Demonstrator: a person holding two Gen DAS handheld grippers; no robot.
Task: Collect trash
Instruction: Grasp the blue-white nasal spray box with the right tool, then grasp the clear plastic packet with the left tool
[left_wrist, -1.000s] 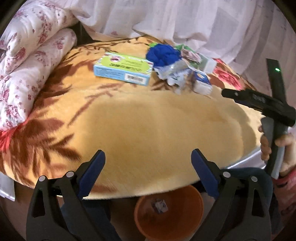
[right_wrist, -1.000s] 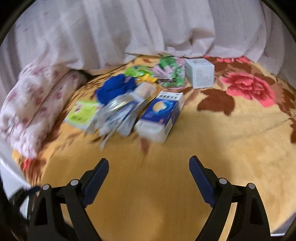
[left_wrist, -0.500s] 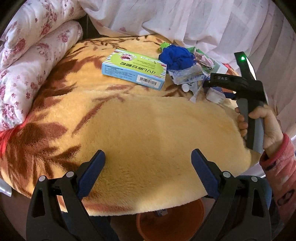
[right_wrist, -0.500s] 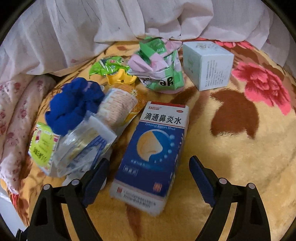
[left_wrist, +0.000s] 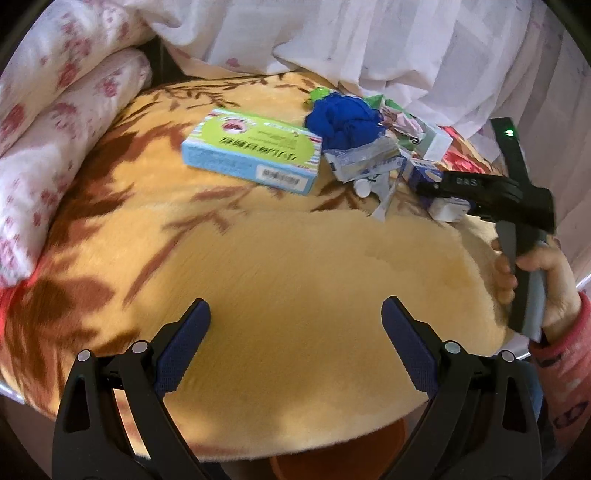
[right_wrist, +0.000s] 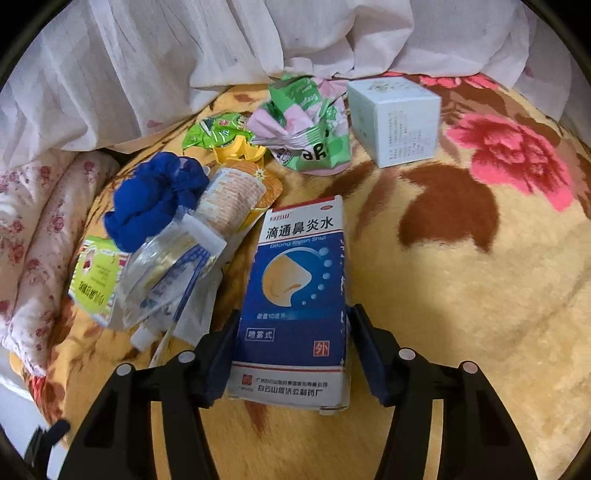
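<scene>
Trash lies on a yellow flowered blanket (right_wrist: 461, 295). My right gripper (right_wrist: 293, 325) has its jaws closed against both sides of a blue nasal-spray box (right_wrist: 295, 288) that lies on the blanket. The box also shows in the left wrist view (left_wrist: 428, 177), under the right gripper's body. Beside it lie a clear plastic pouch (right_wrist: 173, 273), an orange pouch (right_wrist: 232, 199), a blue cloth wad (right_wrist: 155, 199), a green box (left_wrist: 255, 151), crumpled green-pink wrappers (right_wrist: 306, 122) and a white box (right_wrist: 395, 118). My left gripper (left_wrist: 295, 332) is open and empty over bare blanket.
An orange bin (left_wrist: 340, 454) sits on the floor below the blanket's front edge. A flowered quilt roll (left_wrist: 44, 155) lies at the left. White curtain fabric (right_wrist: 221, 44) hangs behind the trash.
My right gripper moved forward over the blue box and its jaws closed in on the box's sides. The left gripper drifted forward a little.
</scene>
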